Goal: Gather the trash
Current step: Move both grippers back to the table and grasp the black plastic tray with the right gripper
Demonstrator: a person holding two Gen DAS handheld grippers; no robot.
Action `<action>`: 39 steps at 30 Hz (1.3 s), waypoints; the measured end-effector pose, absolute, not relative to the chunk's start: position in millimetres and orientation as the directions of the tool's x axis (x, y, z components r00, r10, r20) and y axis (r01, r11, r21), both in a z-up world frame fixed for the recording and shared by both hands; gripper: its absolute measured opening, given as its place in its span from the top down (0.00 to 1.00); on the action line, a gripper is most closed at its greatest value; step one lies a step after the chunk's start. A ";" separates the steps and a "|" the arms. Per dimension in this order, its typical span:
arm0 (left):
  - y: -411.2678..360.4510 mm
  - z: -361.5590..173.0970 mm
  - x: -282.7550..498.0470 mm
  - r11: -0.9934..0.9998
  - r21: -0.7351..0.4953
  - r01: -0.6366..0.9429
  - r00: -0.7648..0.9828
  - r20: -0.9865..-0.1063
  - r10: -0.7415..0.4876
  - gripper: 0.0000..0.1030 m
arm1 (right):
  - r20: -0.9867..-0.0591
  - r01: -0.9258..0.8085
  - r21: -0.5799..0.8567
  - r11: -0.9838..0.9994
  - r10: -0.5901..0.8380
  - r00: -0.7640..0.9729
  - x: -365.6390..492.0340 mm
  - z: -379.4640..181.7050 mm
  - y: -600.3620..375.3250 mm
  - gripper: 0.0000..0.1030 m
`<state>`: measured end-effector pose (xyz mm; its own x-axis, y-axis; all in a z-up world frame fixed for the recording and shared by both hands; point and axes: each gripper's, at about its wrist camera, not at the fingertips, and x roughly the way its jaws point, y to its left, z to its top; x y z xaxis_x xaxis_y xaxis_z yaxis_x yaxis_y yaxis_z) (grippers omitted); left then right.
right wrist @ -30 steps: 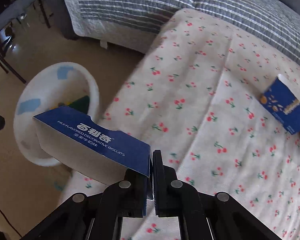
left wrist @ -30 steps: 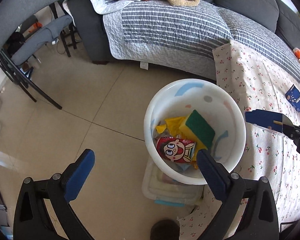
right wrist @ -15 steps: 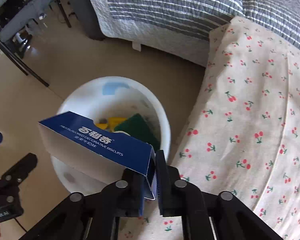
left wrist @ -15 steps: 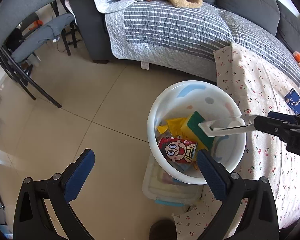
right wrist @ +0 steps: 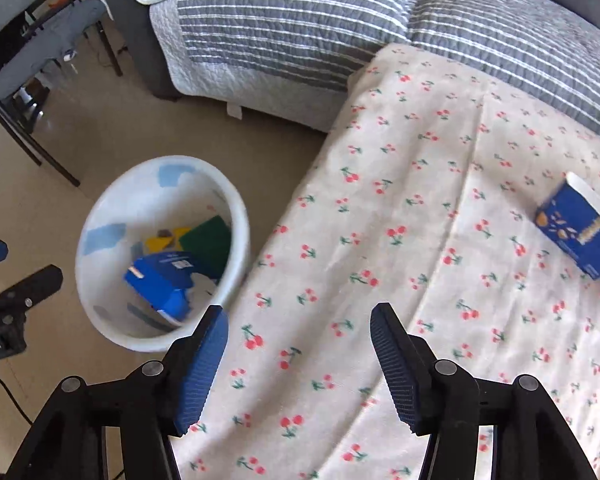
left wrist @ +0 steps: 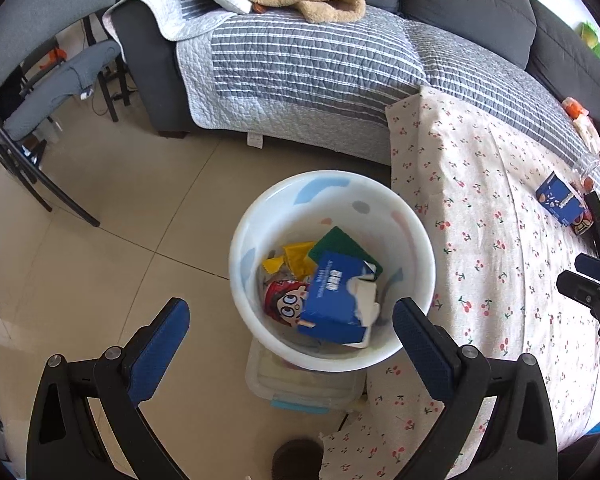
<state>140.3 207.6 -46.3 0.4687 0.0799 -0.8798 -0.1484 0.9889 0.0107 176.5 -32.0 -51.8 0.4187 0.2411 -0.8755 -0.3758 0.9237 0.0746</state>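
A white bin (left wrist: 416, 236) stands on the floor beside the cherry-print cloth (left wrist: 496, 216). Inside lie a blue biscuit box (left wrist: 332, 300), a green sponge (left wrist: 336, 242), a yellow wrapper (left wrist: 296, 258) and a red cartoon packet (left wrist: 282, 302). The bin (right wrist: 100, 216) and box (right wrist: 160, 280) also show in the right wrist view. My left gripper (left wrist: 291, 330) is open and empty above the bin's near rim. My right gripper (right wrist: 299, 350) is open and empty over the cloth (right wrist: 420, 200). A second blue box (right wrist: 580, 236) lies on the cloth at the right.
A clear lidded container (left wrist: 300, 384) sits under the bin. A striped grey sofa (left wrist: 300, 60) stands behind. Black chairs (left wrist: 40, 120) stand at the left. More small items (left wrist: 592, 208) lie at the cloth's far right edge. Tiled floor (left wrist: 100, 260) lies to the left.
My right gripper carried the blue biscuit box over the bin, opened and let it drop in, then drew back over the cloth. My left gripper stayed open above the bin.
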 end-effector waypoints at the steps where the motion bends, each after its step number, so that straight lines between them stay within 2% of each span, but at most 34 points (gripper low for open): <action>1: 201.1 -45.1 141.3 0.990 0.012 -0.138 0.470 -0.879 0.076 0.00 | -0.876 -0.359 0.073 0.931 0.232 0.424 174.1 -51.5 -44.3 0.35; 13: 117.3 -33.9 157.9 0.998 -0.030 -0.047 0.469 -0.883 -0.004 0.00 | -0.881 -0.144 0.055 0.988 0.116 0.459 157.9 -46.4 -189.6 0.26; 21: 57.0 -34.1 175.6 0.999 -0.044 -0.002 0.464 -0.885 -0.038 0.00 | -0.848 0.047 0.004 0.999 -0.021 0.530 165.0 -36.2 -281.0 0.19; 27: 18.8 -42.0 199.6 0.999 -0.039 0.016 0.449 -0.892 -0.042 0.00 | -0.826 0.092 -0.181 0.979 -0.202 0.526 183.7 -57.6 -315.6 0.19; 33: -6.7 -55.1 220.1 0.998 -0.067 0.007 0.418 -0.906 -0.064 0.00 | -0.786 0.040 -0.299 0.953 -0.270 0.556 205.8 -74.0 -310.2 0.19; 39: -28.8 -62.9 233.2 0.997 -0.079 0.015 0.413 -0.908 -0.078 0.00 | -0.699 -0.010 -0.493 0.870 -0.389 0.601 227.8 -89.5 -281.1 0.20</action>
<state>233.2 -28.8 -62.9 0.4125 -0.0781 -0.9076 0.0146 0.9968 -0.0791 227.8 -281.1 -89.5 0.6007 -0.3889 -0.6985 -0.0099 0.8701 -0.4929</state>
